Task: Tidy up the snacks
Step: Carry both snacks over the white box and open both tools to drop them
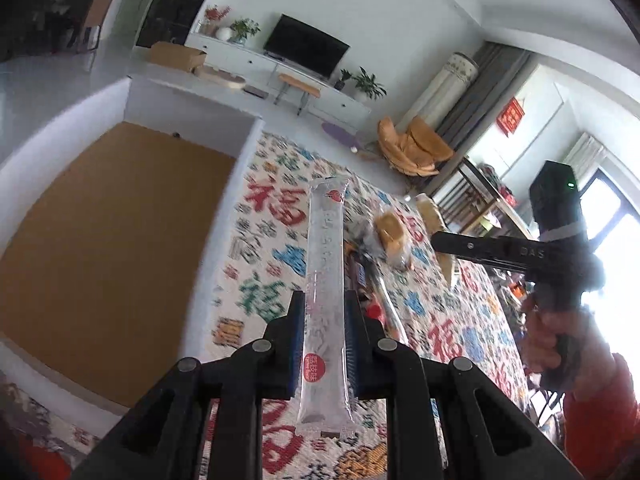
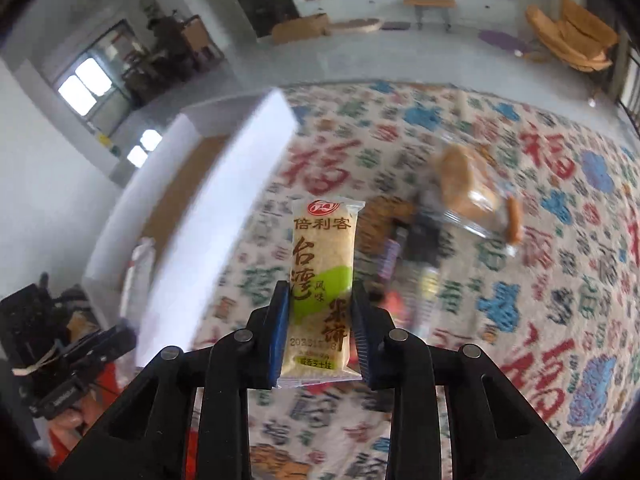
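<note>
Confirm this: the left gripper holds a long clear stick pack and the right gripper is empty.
Wrong about the right gripper: the right wrist view shows it shut on a yellow and green rice cracker pack. The left gripper does hold the long clear stick pack.

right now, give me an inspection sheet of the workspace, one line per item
surface: patterned cloth with red, blue and green characters
job's things: long clear stick pack in the left gripper; rice cracker pack in the right gripper; white box with a brown bottom beside the cloth, nothing seen inside it
clutter: wrapped bread and more snacks in a blurred pile on the cloth
grippers: both shut, fingers pressing the sides of their packs, both packs clear of the cloth
cables: nothing seen
surroundings: living room, TV on a white cabinet, potted plants, orange chair
</note>
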Tool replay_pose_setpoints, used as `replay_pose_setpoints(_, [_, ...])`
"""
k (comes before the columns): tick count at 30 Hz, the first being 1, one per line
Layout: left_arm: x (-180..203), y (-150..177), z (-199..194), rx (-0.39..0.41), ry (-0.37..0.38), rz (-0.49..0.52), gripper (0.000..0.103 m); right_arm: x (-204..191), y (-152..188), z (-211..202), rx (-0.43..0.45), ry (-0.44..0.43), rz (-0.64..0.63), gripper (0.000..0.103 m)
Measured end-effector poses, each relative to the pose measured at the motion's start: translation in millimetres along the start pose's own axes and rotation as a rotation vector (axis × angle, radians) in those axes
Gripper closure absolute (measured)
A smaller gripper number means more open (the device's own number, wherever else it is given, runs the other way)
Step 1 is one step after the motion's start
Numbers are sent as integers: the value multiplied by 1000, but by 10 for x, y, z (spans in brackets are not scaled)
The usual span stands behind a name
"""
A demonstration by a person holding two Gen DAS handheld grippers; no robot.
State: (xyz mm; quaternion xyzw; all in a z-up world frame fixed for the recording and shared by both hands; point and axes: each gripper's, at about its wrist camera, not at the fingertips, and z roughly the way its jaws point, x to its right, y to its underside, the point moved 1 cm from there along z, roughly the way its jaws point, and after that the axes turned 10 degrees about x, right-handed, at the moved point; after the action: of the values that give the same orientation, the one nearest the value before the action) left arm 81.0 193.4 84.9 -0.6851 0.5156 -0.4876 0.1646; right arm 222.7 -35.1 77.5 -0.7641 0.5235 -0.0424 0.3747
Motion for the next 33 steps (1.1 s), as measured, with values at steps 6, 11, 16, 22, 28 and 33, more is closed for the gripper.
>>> replay_pose_setpoints(6, [-792,-379,-267,34,-270,-17,85,-1474,-266,318,49,-248,-135,72])
replay_pose_setpoints(11, [-1267,-261,-233,-12,-449,-28,43,-1943,-178,909,19,-309,-137,32])
replay_pose_setpoints(16, [-1037,-24,-260,39,-432,62,20,-1623,126,975,15,-253,-129,31])
replay_pose_setpoints(22, [-370,150,-142,26,-246,162,18,-664,816,938,-183,-352,-78,31])
replay_pose_setpoints(28, [411,390,167,-71,-79,282,12,538,1213,838,-181,-62,-1,32])
replay_pose_setpoints(33, [772,813,558,-180,-35,297,12,1329,894,311,124,143,213,31])
